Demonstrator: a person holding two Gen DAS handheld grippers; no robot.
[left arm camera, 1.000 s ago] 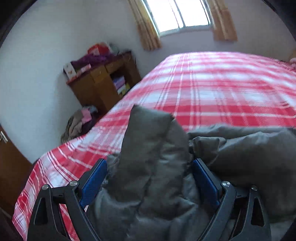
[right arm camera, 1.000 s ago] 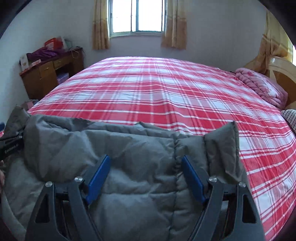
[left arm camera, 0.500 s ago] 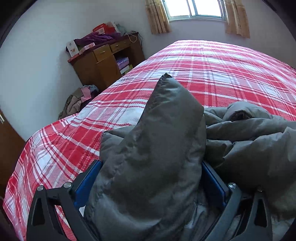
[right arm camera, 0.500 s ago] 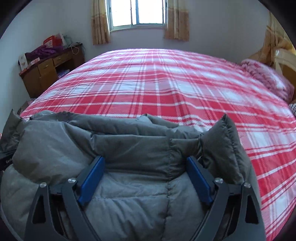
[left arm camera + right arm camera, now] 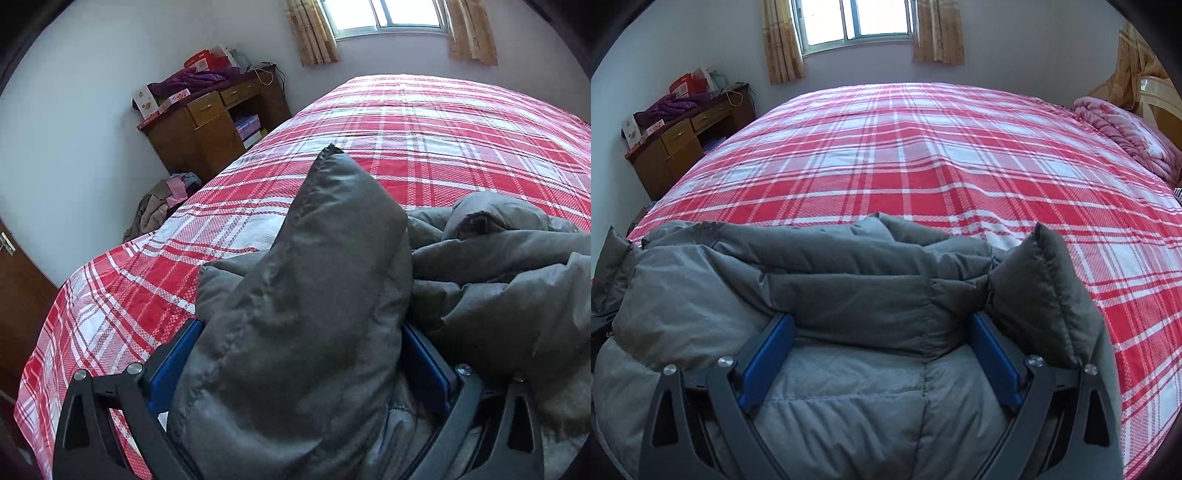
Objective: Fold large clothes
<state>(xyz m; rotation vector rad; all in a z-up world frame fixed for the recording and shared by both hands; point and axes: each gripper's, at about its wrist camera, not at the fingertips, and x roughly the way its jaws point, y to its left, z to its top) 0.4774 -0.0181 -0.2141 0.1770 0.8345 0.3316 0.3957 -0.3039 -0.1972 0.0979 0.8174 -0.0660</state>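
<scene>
A grey padded jacket (image 5: 314, 295) lies bunched at the near edge of a bed with a red and white plaid cover (image 5: 424, 140). My left gripper (image 5: 301, 339) is shut on a thick corner of the jacket that stands up between its blue pads. The same jacket (image 5: 849, 295) fills the lower half of the right wrist view. My right gripper (image 5: 882, 332) is shut on a padded fold of it, with a loose corner (image 5: 1045, 288) sticking up to the right. The plaid cover (image 5: 923, 147) stretches away beyond.
A wooden desk (image 5: 210, 125) piled with boxes and purple cloth stands against the wall left of the bed. A heap of clothes (image 5: 162, 206) lies on the floor by it. A pink folded blanket (image 5: 1126, 133) lies at the bed's far right by the headboard.
Both grippers have carried the jacket forward and lower over the bed. The jacket has bunched up more, and its held corner stands higher in the left view.
</scene>
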